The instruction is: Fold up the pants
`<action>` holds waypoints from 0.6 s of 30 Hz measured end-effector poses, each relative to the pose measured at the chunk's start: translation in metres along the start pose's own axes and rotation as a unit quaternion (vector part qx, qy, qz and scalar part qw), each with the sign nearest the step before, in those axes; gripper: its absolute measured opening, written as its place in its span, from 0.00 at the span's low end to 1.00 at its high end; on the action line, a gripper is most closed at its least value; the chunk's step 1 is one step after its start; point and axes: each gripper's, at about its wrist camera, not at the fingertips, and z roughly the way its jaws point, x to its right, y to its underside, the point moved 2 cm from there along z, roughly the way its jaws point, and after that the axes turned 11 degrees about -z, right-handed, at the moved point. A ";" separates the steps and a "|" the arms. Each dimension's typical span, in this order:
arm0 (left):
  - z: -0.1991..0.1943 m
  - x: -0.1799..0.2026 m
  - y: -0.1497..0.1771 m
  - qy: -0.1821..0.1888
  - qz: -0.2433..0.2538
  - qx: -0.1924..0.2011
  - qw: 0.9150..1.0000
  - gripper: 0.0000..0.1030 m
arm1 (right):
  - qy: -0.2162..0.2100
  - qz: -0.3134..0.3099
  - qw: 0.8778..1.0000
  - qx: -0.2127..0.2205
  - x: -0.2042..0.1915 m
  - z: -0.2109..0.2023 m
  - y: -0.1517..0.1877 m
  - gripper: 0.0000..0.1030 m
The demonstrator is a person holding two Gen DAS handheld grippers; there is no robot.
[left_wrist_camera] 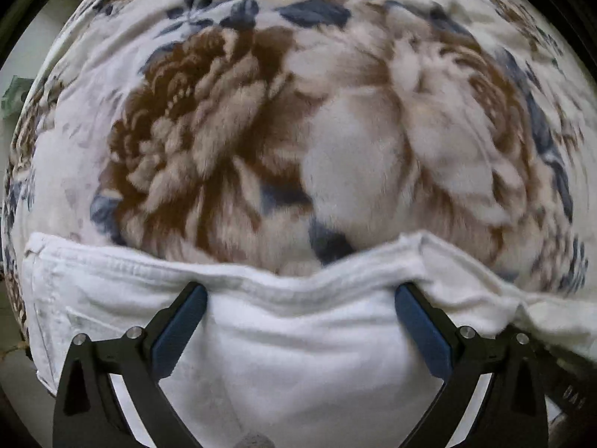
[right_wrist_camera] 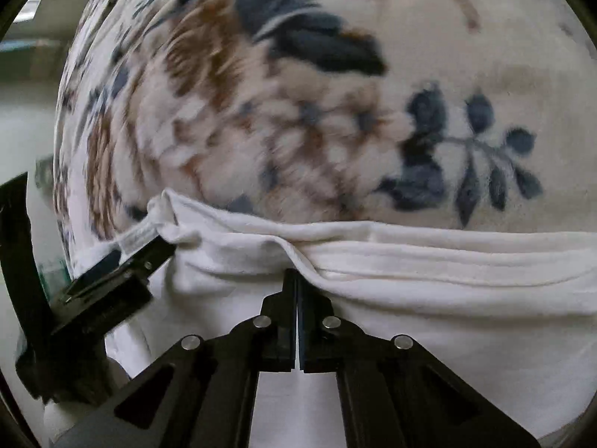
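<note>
White pants lie on a floral blanket, their seamed edge running across the lower part of both views. My left gripper points straight down over them, open wide, its blue pads standing on either side of the cloth just behind that edge. My right gripper is shut, its tips pinching a raised wrinkle of the pants at the folded edge. In the right wrist view one of the left gripper's fingers shows at the left, by the pants' bunched corner.
The plush blanket with brown flowers and blue leaves fills the space beyond the pants in both views. Its edge curves away at the far left, with pale floor and a greenish object past it.
</note>
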 end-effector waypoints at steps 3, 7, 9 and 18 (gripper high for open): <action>0.000 0.005 -0.012 0.004 -0.002 0.001 1.000 1.00 | 0.022 0.000 0.999 0.026 0.002 -0.008 0.007 0.00; 0.009 -0.003 -0.014 0.009 0.002 0.003 1.000 1.00 | 0.031 0.048 0.996 0.071 0.003 -0.026 0.002 0.00; 0.003 -0.005 -0.013 0.006 0.005 0.003 1.000 1.00 | 0.056 0.062 0.993 0.079 0.026 -0.042 -0.003 0.00; -0.101 0.013 0.024 0.050 0.003 0.042 0.998 1.00 | 0.018 0.039 0.990 0.135 0.055 -0.140 0.035 0.76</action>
